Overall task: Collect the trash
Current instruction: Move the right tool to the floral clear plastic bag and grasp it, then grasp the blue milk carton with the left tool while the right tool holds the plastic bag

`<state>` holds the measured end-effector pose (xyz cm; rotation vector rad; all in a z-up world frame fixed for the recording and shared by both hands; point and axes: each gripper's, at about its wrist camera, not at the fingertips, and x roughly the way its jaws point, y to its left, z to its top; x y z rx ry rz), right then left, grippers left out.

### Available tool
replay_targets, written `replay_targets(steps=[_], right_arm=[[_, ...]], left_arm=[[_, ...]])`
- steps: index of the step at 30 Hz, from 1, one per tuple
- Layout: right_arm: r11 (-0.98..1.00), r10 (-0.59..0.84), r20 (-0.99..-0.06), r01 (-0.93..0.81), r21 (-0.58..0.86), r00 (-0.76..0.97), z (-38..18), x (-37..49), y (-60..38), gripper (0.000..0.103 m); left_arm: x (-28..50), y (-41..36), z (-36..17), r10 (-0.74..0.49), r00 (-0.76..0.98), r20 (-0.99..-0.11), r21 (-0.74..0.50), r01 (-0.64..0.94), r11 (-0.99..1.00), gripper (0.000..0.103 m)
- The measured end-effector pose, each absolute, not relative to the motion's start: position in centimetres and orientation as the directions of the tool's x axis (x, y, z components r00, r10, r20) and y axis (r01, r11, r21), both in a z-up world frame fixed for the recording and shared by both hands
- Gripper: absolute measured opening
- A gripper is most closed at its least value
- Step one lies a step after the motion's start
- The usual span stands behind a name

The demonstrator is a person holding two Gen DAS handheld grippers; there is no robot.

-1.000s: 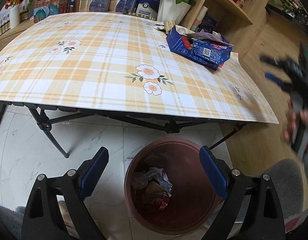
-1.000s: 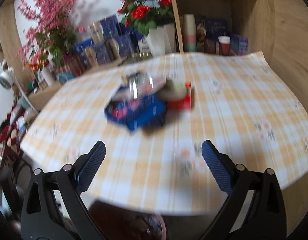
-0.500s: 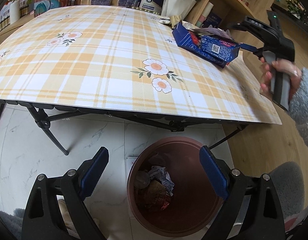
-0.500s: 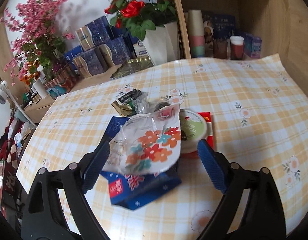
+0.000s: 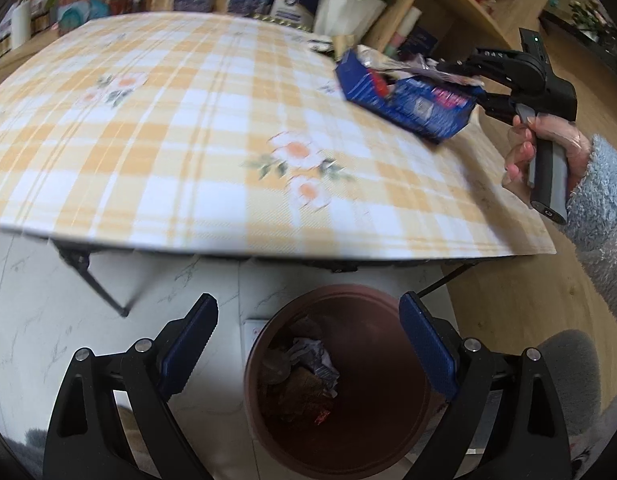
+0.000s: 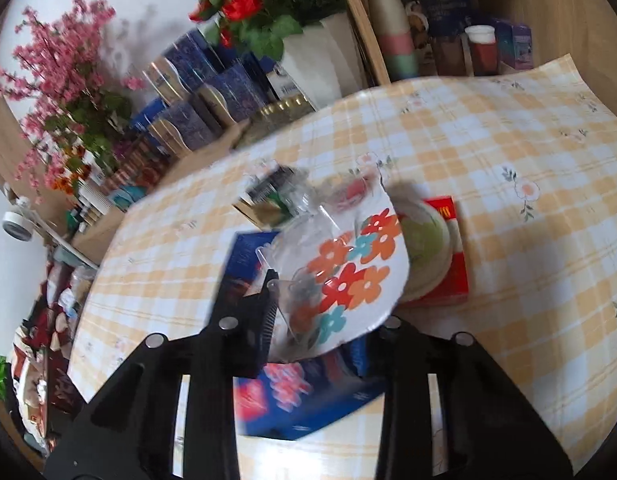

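Note:
My right gripper (image 6: 328, 320) is shut on a clear plastic bag with orange and red flowers (image 6: 348, 276), on top of a blue carton (image 6: 300, 396). Beside them lie a round green-lidded tub (image 6: 426, 246) on a red box (image 6: 452, 276) and a dark wrapper (image 6: 272, 188). In the left wrist view the right gripper (image 5: 456, 72) reaches into the trash pile on the blue carton (image 5: 408, 104). My left gripper (image 5: 308, 344) is open and empty, above a brown bin (image 5: 388, 380) holding crumpled trash (image 5: 308, 376).
The table (image 5: 188, 140) has a yellow plaid cloth with flowers and folding black legs (image 5: 96, 280). Behind it stand blue boxes (image 6: 212, 100), a white vase of red roses (image 6: 328, 60), pink blossoms (image 6: 60, 76) and a wooden shelf (image 6: 448, 40). The floor is white marble (image 5: 48, 320).
My right gripper has moved onto the trash pile and shut on the flowered plastic bag. My left gripper stays open over the bin, its view shifted slightly.

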<state>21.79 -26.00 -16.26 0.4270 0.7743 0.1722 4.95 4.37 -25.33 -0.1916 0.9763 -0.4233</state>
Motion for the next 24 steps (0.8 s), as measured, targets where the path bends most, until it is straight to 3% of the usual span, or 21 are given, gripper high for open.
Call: replay_targets(steps=[3,5,15,24], right_arm=[[0.891,0.325,-0.594,-0.029,0.452,0.736,-14.5,21.0,-26.4,0.022],[0.894,0.327,-0.563,-0.054,0.445,0.759,-13.2,20.2,-26.7,0.018],[0.876,0.313,-0.455,-0.068,0.477,0.834,-10.0,16.3,-29.8,0.016],[0.878,0.26,-0.418,-0.032,0.478,0.871,-9.1,12.9,-32.6,0.015]], left_arm=[[5.6,3.0,-23.8,-0.456,0.493,-0.741,-0.335,0.316,0.887,0.09],[6.0,2.3,-23.2,-0.445,0.488,-0.751,-0.326,0.313,0.892,0.097],[7.1,2.1,-21.9,-0.437,0.446,-0.781,-0.335,0.291,0.896,0.097],[6.3,1.3,-20.2,-0.413,0.468,-0.781,-0.275,0.336,0.901,0.097]])
